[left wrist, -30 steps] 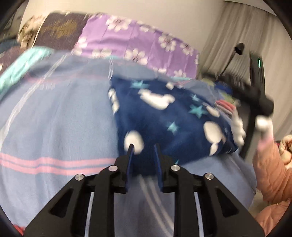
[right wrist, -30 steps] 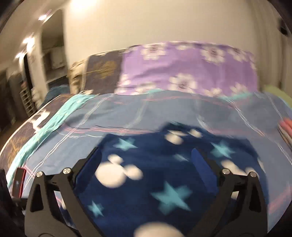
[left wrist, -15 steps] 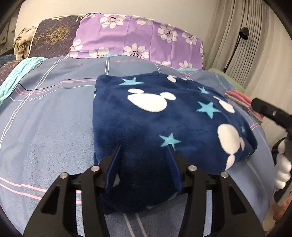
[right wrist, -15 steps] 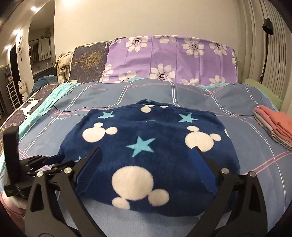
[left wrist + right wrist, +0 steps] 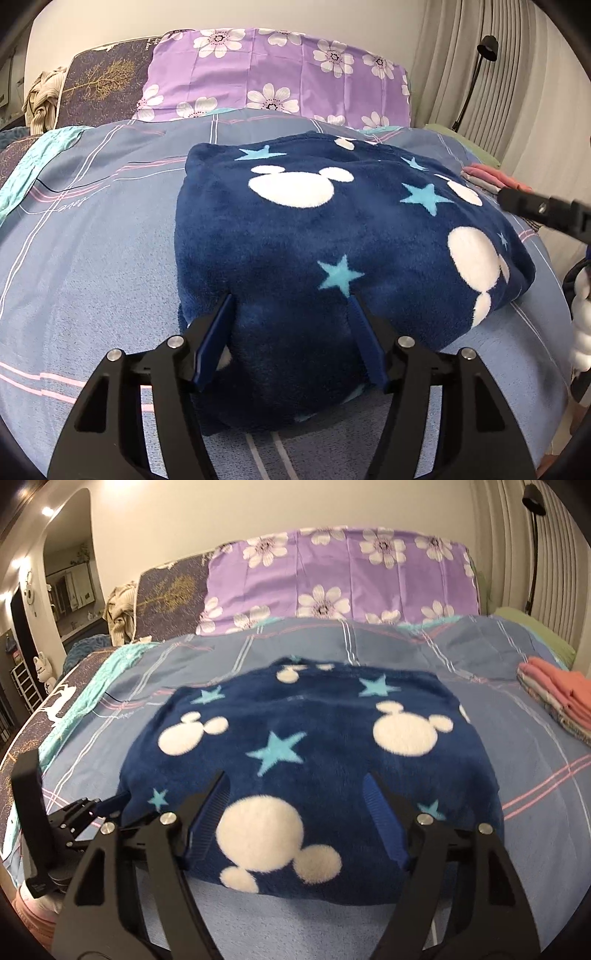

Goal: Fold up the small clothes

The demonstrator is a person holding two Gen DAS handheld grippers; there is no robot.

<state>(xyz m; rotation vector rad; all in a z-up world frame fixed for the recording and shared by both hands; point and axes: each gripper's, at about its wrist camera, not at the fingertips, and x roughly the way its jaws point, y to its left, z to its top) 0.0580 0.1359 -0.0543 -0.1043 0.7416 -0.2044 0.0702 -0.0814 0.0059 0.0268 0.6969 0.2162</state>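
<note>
A navy fleece garment [image 5: 332,229] with white mouse heads and pale blue stars lies folded on the blue checked bed cover [image 5: 92,258]. My left gripper [image 5: 291,306] straddles its near left corner. The jaws are opening, with fleece bulging between the fingers, and the pads do not pinch it. In the right wrist view the same garment [image 5: 314,738] fills the middle. My right gripper [image 5: 295,786] hangs over its near edge; its jaws are closing around the fleece and are still wide apart. Each gripper shows in the other's view: the right gripper [image 5: 535,210], the left gripper [image 5: 74,819].
A purple flowered pillow [image 5: 340,579] and a dark pillow [image 5: 103,85] lean at the head of the bed. A stack of folded pink clothes [image 5: 557,698] sits on the right side. A black floor lamp [image 5: 476,74] and curtains stand at the right.
The left jaws have spread from nearly shut to wide, and the garment has settled flat on the bed. Both grippers came lower and closer to it. The right jaws have narrowed.
</note>
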